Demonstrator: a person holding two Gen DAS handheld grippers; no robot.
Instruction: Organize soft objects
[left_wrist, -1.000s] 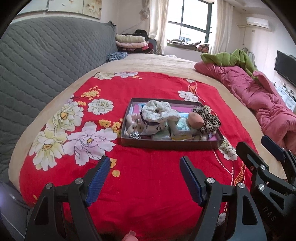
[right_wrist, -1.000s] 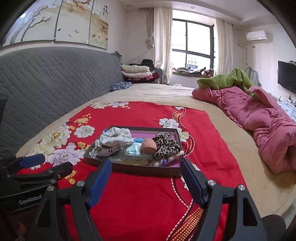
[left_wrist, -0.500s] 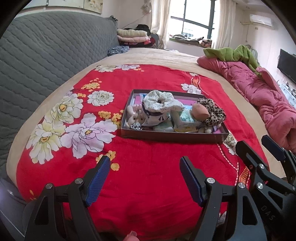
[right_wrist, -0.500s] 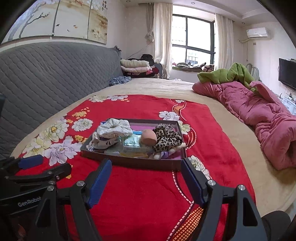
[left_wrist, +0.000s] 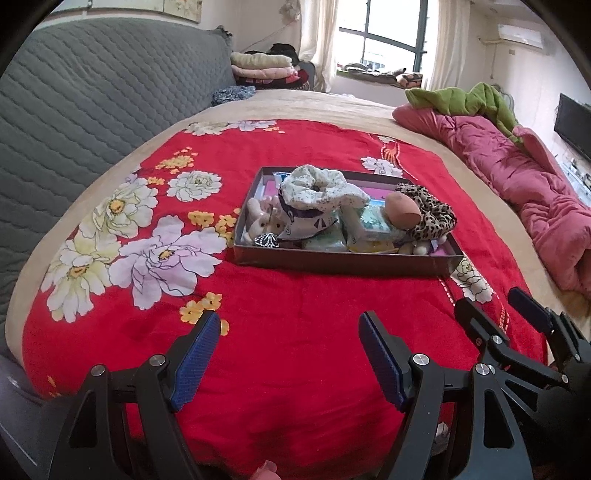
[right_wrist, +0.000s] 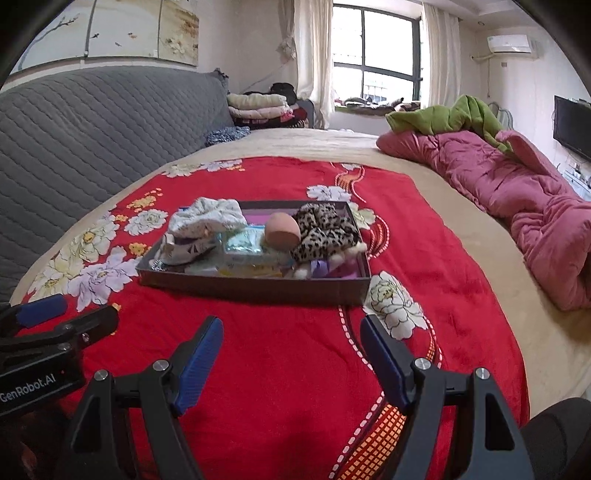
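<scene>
A shallow dark box (left_wrist: 343, 261) (right_wrist: 255, 287) lies on a red flowered blanket (left_wrist: 295, 332) (right_wrist: 280, 354) and holds soft things. Inside are a white floral scrunchie (left_wrist: 321, 186) (right_wrist: 207, 218), a leopard-print scrunchie (left_wrist: 430, 218) (right_wrist: 325, 230), a peach sponge egg (left_wrist: 402, 211) (right_wrist: 282, 229), tissue packs (left_wrist: 373, 229) (right_wrist: 243, 245) and a small plush toy (left_wrist: 260, 221). My left gripper (left_wrist: 290, 354) hovers open over the blanket, short of the box. My right gripper (right_wrist: 291, 354) is open too, just before the box's near wall; it also shows at the right (left_wrist: 517, 314).
A grey quilted headboard (left_wrist: 92, 110) runs along the left. A pink quilt (left_wrist: 524, 184) (right_wrist: 517, 192) with a green blanket (right_wrist: 450, 116) lies on the right of the bed. Folded bedding (left_wrist: 262, 66) is stacked at the far end near the window.
Both grippers have come forward toward the box, which now looks larger and nearer. Both stay open; nothing in the box has shifted.
</scene>
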